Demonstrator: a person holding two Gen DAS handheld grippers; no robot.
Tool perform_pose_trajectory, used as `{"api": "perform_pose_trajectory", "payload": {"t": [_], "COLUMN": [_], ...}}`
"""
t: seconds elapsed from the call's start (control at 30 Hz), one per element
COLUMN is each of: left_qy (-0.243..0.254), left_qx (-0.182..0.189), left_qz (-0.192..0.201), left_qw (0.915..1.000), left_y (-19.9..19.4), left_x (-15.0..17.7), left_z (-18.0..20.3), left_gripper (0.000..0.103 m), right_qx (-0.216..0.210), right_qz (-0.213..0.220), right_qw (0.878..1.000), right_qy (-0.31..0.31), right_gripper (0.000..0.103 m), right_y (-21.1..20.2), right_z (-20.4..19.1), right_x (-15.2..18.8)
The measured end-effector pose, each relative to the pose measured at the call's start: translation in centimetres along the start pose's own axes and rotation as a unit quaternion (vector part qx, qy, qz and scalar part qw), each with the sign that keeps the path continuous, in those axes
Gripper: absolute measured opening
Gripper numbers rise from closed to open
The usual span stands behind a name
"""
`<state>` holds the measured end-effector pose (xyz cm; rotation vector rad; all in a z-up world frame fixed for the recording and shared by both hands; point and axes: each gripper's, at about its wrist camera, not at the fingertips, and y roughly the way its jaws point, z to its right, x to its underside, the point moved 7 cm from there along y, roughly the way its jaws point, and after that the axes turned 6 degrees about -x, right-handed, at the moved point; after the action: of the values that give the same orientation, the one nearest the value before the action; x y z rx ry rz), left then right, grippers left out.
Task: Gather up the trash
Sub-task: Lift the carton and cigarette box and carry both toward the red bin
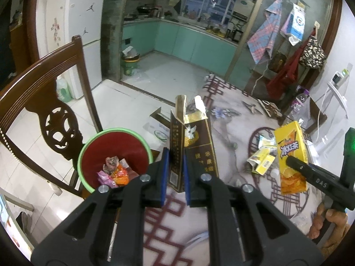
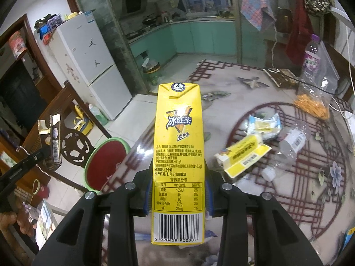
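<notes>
My left gripper is shut on a flattened dark brown and gold cigarette carton, held upright over the table's left edge. The carton shows in the right wrist view too. My right gripper is shut on a tall yellow iced-tea carton, and the left wrist view has that carton at the right. A red bin with a green rim stands on the floor beside the table, with wrappers inside. The bin lies to the left of the tea carton.
On the patterned table lie a crushed yellow box, a white wrapper, a crumpled clear bottle, a white cap and a bag of orange snacks. A carved wooden chair stands left of the bin.
</notes>
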<state>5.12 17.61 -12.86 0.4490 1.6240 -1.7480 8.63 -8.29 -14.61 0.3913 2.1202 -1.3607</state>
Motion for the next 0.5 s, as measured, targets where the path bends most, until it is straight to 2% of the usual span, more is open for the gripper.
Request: {"api": "perform_pose_trajectory", "payload": {"t": [0.5], "left_qy": [-0.022], "left_qx": [-0.02], "left_qz": [-0.008], "left_qw": [0.9995], "left_y": [2.2], "left_x": [-2.0], "left_z": [-7.4], "left_gripper": [0.012], "right_qx": [-0.018], "right_qz": [-0.02], "right_qw": [0.999], "right_qy": [-0.026], "right_gripper": [0.034], "right_y": [4.5], "right_z": [-6.7], "right_x": [-1.4]}}
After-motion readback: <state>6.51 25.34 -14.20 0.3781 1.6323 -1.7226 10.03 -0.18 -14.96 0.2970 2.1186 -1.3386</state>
